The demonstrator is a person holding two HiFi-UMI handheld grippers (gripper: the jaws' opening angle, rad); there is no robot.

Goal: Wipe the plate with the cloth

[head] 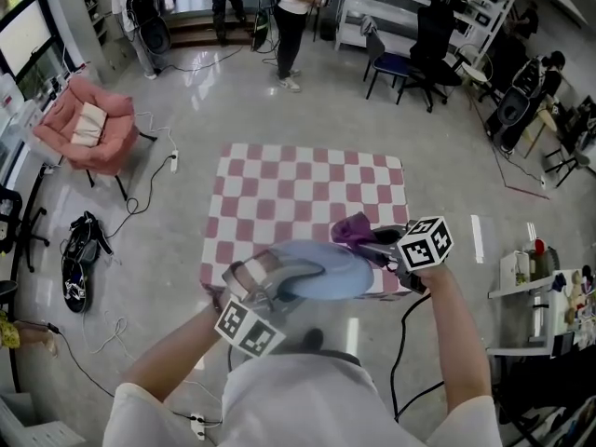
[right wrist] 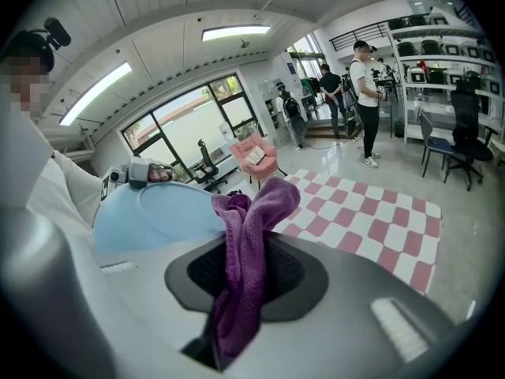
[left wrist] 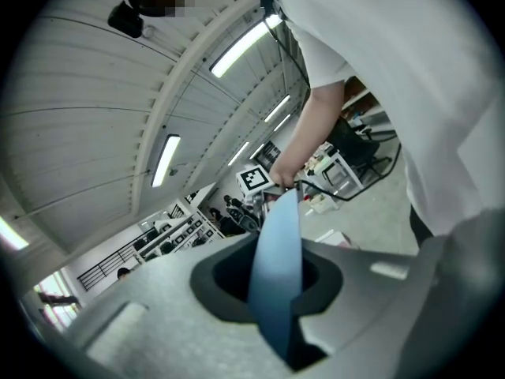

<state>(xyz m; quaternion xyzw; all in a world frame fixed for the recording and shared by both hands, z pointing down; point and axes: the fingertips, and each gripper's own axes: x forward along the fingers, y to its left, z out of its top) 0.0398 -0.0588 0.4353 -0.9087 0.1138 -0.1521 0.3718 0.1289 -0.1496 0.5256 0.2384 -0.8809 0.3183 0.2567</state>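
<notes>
Pink-and-white checkered table sits mid-floor, with grey floor open on all four sides. The light blue plate is held in the air over the table's near edge, partly overhanging toward the person. Left gripper is clamped on the plate's near-left rim. The left gripper view shows the plate edge-on and pinched between the jaws of the left gripper, with the right gripper's marker cube past the far rim. Right gripper is closed on a purple cloth. In the right gripper view the cloth is bunched upright between the jaws of the right gripper, its top flopping over. The cloth sits at the plate's far-right rim, just beside or on it; cannot tell if it touches. In that view the plate lies left of the cloth with its face open, the left gripper at its opposite rim, and the checkered table off to the right. The two grippers are at opposite sides of the plate, well apart. Pink armchair is well left of the table, and a black bag lies on the floor left of it with cables trailing nearby. A white shelf cart stands at right. Office chairs and standing people are at the far end, well clear.
</notes>
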